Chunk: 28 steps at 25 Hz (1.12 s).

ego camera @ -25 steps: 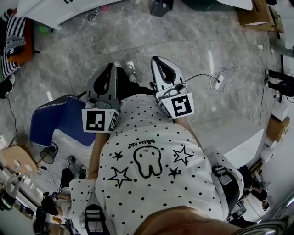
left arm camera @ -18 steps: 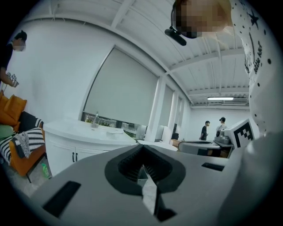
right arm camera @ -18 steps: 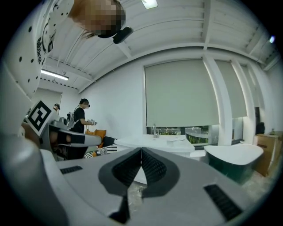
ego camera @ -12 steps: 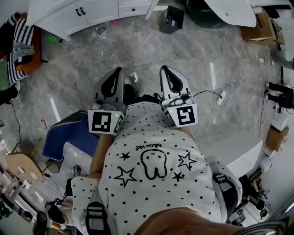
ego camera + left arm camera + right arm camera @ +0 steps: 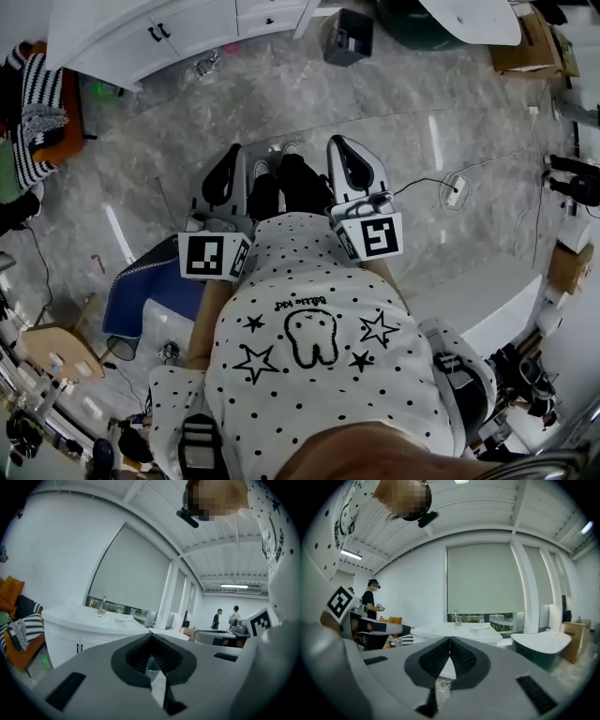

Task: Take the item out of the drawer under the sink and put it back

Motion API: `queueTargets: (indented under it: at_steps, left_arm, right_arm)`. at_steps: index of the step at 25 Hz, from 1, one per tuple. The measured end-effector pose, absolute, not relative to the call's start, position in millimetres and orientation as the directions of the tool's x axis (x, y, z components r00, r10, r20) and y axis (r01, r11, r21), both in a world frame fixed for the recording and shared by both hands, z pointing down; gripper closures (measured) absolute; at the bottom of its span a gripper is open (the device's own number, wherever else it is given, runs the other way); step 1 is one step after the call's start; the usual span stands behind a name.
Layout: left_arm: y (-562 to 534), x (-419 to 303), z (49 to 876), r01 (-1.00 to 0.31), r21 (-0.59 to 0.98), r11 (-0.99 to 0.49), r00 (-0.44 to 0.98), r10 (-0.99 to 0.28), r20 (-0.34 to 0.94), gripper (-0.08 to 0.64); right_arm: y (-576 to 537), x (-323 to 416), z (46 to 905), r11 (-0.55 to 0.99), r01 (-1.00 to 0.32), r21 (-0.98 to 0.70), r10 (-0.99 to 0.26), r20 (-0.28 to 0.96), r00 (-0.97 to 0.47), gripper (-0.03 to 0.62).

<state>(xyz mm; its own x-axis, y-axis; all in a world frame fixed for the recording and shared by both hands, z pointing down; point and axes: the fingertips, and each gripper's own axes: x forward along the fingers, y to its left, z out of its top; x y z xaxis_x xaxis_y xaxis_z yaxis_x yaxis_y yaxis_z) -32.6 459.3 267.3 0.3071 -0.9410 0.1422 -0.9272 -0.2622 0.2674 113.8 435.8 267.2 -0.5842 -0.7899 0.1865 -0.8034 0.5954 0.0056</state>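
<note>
The grey marble floor (image 5: 394, 103) stretches ahead to the white sink cabinet (image 5: 141, 37), whose fronts are all closed, so I cannot see the item. The cabinet stands well ahead of me. I hold my left gripper (image 5: 232, 157) and right gripper (image 5: 340, 145) side by side at my waist, pointing toward it. Both pairs of jaws are clenched tip to tip, gripping nothing.

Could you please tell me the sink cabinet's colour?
White sink cabinet, clearest in the head view.
</note>
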Motion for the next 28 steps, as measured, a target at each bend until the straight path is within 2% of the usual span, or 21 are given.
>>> queueTargets:
  at_steps: [12,28]
  left_arm:
    - [415.0,-52.4,267.5,-0.952,0.258,-0.167,0.215,-0.961,0.172,0.565]
    - [279.3,-13.5,250.5,-0.962,0.221,-0.158,0.187,-0.975,0.117,0.565]
  right_arm:
    - [376.5,85.3,272.6,0.679,-0.733,-0.025,-0.716,0.195,-0.67,0.58]
    - [238.2,123.4,263.4,0.707,-0.707,-0.028,-0.697,0.145,-0.702,0.58]
